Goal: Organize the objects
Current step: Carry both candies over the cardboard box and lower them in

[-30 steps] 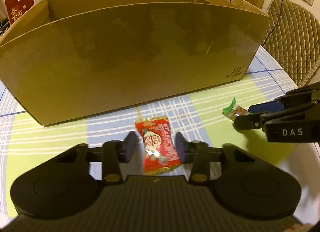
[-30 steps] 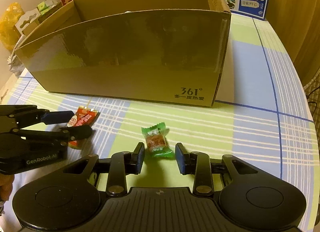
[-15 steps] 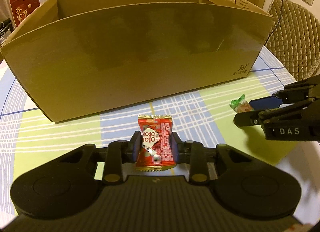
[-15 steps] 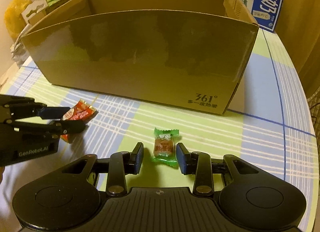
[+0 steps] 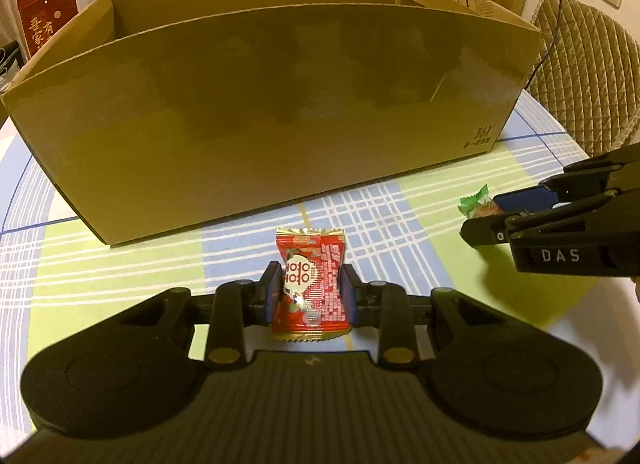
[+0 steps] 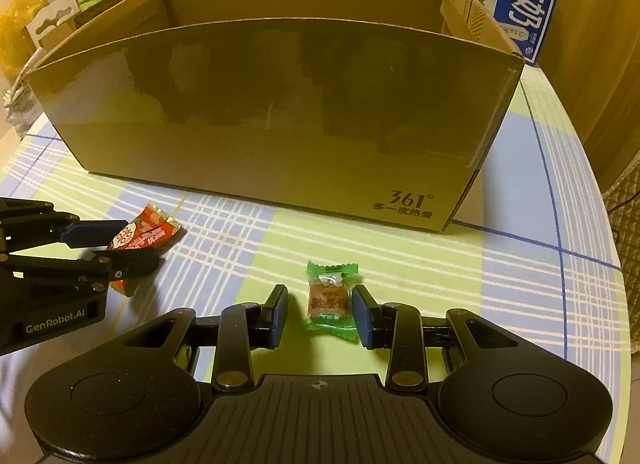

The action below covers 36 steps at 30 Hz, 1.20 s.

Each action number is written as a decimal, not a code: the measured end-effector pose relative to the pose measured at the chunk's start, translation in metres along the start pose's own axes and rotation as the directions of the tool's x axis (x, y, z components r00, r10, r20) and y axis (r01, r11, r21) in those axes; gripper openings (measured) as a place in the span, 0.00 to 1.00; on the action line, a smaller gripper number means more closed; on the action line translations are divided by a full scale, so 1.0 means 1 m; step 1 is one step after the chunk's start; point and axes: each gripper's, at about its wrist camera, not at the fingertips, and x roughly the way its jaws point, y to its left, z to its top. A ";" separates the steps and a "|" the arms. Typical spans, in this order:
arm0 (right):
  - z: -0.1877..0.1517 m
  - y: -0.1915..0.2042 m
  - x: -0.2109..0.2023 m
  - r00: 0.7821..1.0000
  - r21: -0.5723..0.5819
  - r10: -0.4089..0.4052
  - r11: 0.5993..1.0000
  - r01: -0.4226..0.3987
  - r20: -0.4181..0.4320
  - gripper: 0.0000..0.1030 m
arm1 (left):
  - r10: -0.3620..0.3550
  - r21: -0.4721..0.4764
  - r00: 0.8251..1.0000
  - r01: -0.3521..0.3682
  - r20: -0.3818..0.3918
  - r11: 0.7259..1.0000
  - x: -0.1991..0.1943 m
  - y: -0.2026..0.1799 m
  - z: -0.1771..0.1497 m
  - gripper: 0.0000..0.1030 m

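Your open-topped cardboard box point(image 5: 272, 104) stands at 12 o'clock on the plaid tablecloth point(image 6: 520, 284); its inside is hidden. Your left gripper point(image 5: 309, 296) is clamped on the red candy packet point(image 5: 310, 284). Your right gripper point(image 6: 322, 314) sits apart around the green candy point(image 6: 329, 298), one pad point(image 6: 362, 316) just beside it.

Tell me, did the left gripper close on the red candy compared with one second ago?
Yes. The left gripper now squeezes the red candy between its pads, lifted upright before the cardboard box; earlier the jaws stood wide apart.
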 end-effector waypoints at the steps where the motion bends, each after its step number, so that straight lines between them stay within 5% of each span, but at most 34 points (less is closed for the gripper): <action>1: 0.001 0.000 -0.001 1.000 0.001 -0.012 1.000 0.012 -0.002 0.19 | 0.000 0.000 1.000 0.000 -0.003 1.000 0.000 0.000 0.000 0.24; 13: 0.006 0.008 -0.034 0.999 0.057 0.031 0.998 -0.032 0.016 0.17 | -0.029 -0.016 0.999 0.028 -0.027 0.999 -0.022 -0.001 0.005 0.22; 28: 0.011 0.031 -0.121 0.978 0.081 0.067 0.993 -0.084 0.195 0.17 | 0.021 -0.053 0.996 -0.017 0.082 0.998 -0.128 0.020 0.010 0.22; 36: 0.010 0.037 -0.128 0.976 0.071 0.070 0.994 -0.086 0.206 0.17 | 0.056 -0.060 0.993 -0.050 0.107 0.997 -0.147 0.028 0.009 0.22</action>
